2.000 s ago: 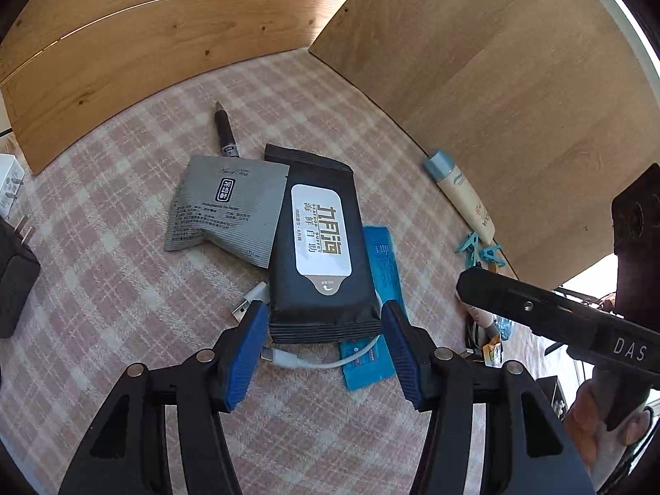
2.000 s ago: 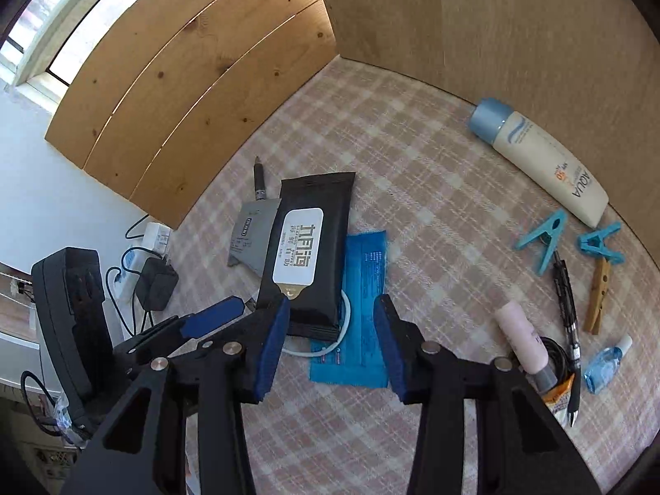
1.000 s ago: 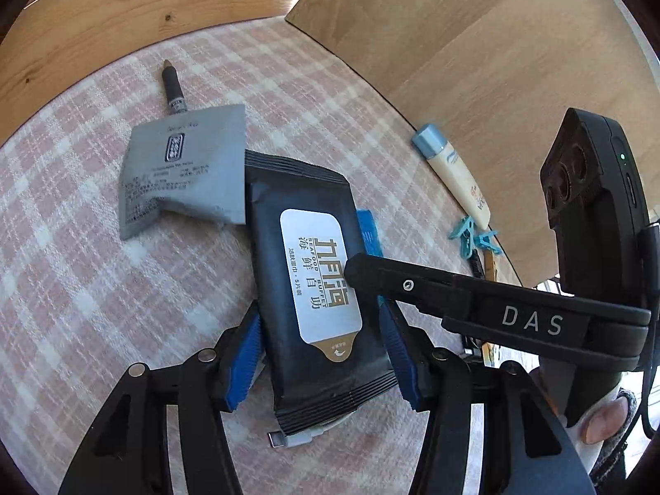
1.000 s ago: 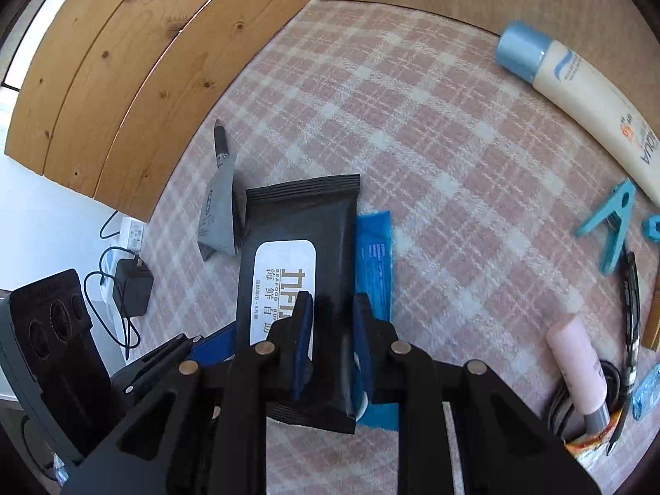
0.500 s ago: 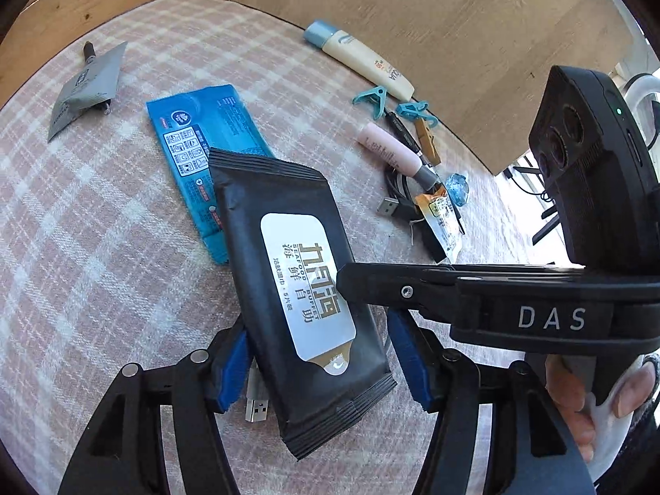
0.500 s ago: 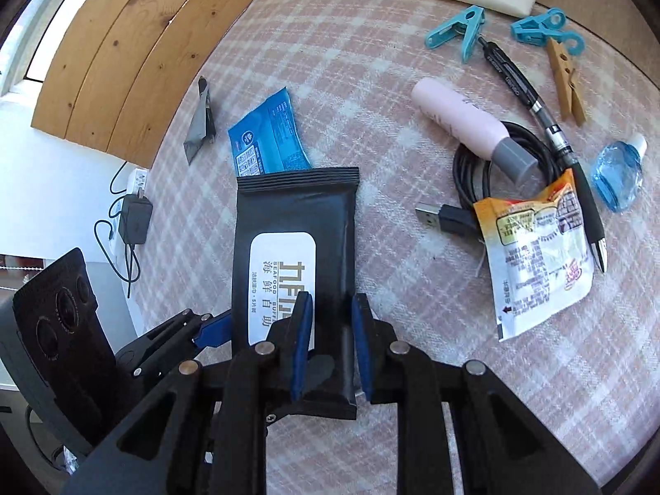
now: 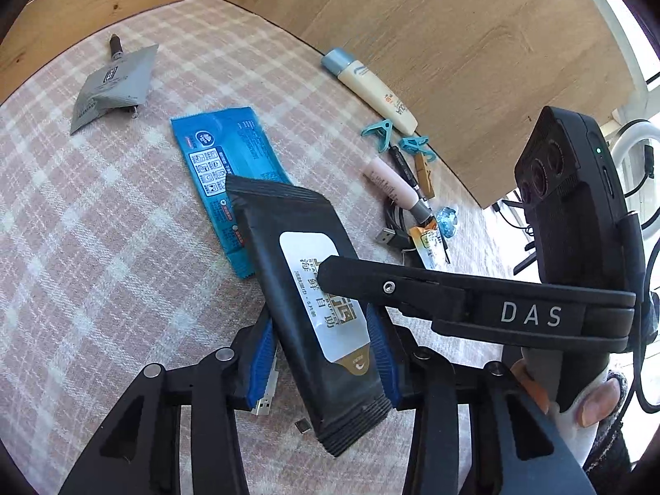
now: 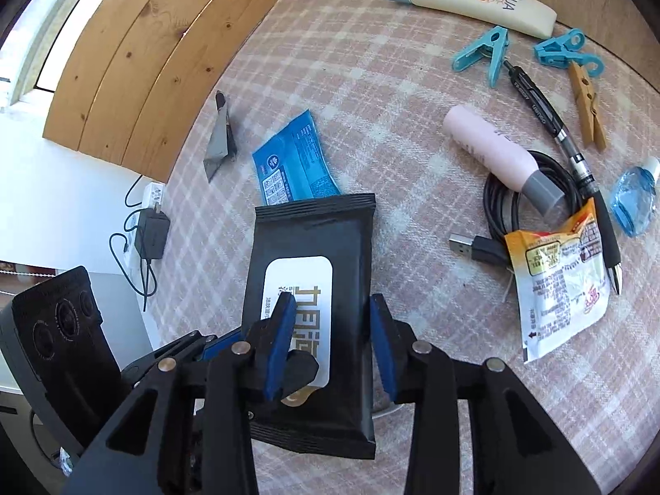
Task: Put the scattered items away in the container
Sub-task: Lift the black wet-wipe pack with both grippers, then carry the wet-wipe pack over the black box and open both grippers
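Pink checked cloth [image 7: 103, 247] covers the surface, with wooden boards [image 7: 474, 41] standing behind it. Both grippers point steeply down at the cloth. The left gripper [image 7: 321, 354] has just been closing, and its blue pads now press on the two long sides of the black wipes pack [image 7: 305, 288], which lies slanted between them. The right gripper [image 8: 332, 342] comes in from the right side in the left view, across the white label of the pack. Its jaws have just been opening: in the right view the pads stand apart, one over the label and one at the pack's right edge, and I cannot tell whether they touch it. A blue packet [image 7: 222, 156] lies partly under the far end of the pack. A pink tube [image 8: 495, 144], a black cable [image 8: 515, 189] and a snack bag [image 8: 557, 272] lie well apart to the right. No container shows in either view.
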A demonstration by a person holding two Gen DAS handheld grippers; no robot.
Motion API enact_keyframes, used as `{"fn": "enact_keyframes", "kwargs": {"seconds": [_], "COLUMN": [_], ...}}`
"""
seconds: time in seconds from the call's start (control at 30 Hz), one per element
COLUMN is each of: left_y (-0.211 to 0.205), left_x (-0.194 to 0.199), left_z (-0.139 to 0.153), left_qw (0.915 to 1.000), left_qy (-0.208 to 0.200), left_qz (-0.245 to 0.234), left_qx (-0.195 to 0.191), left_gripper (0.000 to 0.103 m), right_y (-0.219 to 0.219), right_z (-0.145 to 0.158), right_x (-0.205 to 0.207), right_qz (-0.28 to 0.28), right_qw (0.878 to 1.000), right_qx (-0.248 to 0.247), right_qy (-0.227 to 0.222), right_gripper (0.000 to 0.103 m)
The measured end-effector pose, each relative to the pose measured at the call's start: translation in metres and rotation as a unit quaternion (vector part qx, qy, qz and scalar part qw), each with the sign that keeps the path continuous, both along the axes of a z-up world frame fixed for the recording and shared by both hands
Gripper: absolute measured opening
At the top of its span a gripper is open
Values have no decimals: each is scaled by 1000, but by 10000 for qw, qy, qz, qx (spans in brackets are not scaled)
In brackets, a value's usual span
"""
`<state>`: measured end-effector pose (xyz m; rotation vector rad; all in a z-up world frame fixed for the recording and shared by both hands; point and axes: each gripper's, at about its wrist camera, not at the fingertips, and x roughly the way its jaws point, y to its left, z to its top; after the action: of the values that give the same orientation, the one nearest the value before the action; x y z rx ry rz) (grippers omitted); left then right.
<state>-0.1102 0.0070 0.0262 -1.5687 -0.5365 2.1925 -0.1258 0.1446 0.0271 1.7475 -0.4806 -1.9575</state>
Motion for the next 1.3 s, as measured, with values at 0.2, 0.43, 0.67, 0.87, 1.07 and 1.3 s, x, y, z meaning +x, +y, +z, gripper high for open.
{"fn": "enact_keyframes", "kwargs": {"seconds": [0.2, 0.43, 0.67, 0.87, 1.07, 1.3], "left_y": [9, 38, 102, 186, 278, 367], "left_x": [9, 34, 75, 126, 188, 253], "left_z": [31, 72, 112, 129, 133, 129], "left_qw": [9996, 9977, 9900, 9736, 9462, 9088], "left_qy": [235, 545, 897, 1058, 985, 1094], "left_qz": [-83, -380, -1044, -1964, -3010, -4016], "left_qx": [90, 165, 323, 487, 657, 286], "left_gripper": [37, 37, 36, 36, 36, 41], "right_y": [11, 39, 104, 194, 281, 345], "right_z": [30, 72, 116, 140, 148, 157], "right_x": [10, 44, 108, 181, 266, 353], "right_qz": [-107, -336, -899, -1642, -2511, -3256], "right_qw": [9994, 9974, 9906, 9794, 9621, 9373], "right_qx": [-296, -490, -669, -592, -189, 646], "right_qy": [128, 410, 789, 1012, 1051, 1061], "right_gripper": [36, 36, 36, 36, 36, 36]}}
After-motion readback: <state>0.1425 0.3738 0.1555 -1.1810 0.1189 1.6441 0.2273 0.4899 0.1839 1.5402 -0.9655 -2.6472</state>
